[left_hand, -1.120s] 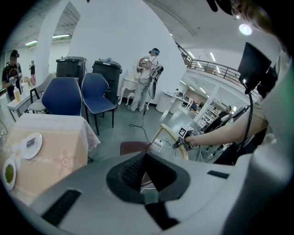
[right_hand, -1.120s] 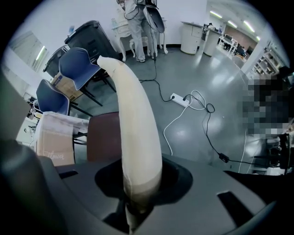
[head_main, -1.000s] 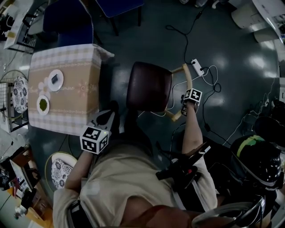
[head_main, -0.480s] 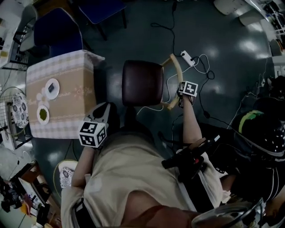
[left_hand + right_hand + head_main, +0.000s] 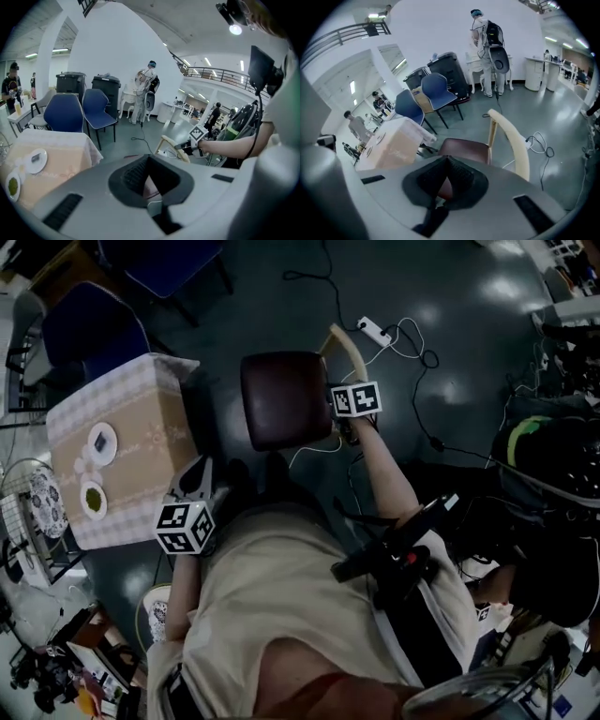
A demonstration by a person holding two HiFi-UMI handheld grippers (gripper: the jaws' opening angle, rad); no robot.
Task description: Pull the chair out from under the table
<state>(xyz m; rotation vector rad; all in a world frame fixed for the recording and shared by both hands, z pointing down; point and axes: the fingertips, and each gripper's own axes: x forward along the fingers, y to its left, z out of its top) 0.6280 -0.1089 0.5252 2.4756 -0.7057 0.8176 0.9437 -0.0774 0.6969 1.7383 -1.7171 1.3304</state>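
Note:
The chair with its dark red seat [image 5: 286, 399] and pale curved wooden backrest [image 5: 345, 345] stands out on the floor, beside the cloth-covered table [image 5: 141, 418] and not under it. My right gripper [image 5: 343, 418] hovers over the seat's right edge, near the backrest, shut and empty. In the right gripper view the seat [image 5: 464, 147] and backrest [image 5: 513, 136] lie below and beyond my right gripper [image 5: 443, 180]. My left gripper [image 5: 195, 472] hangs shut and empty near the table's near corner. My left gripper [image 5: 149, 180] faces the backrest [image 5: 171, 143] in its own view.
Two plates [image 5: 101, 440] lie on the table. Blue chairs [image 5: 89, 320] stand behind it. A power strip with cables [image 5: 375, 331] lies on the floor past the chair. Patterned plates [image 5: 47, 502] sit left of the table. People and bins [image 5: 105, 89] are far off.
My right gripper left the end of the backrest, rose and swung left toward the seat, its jaws now together. The left gripper has lifted a little.

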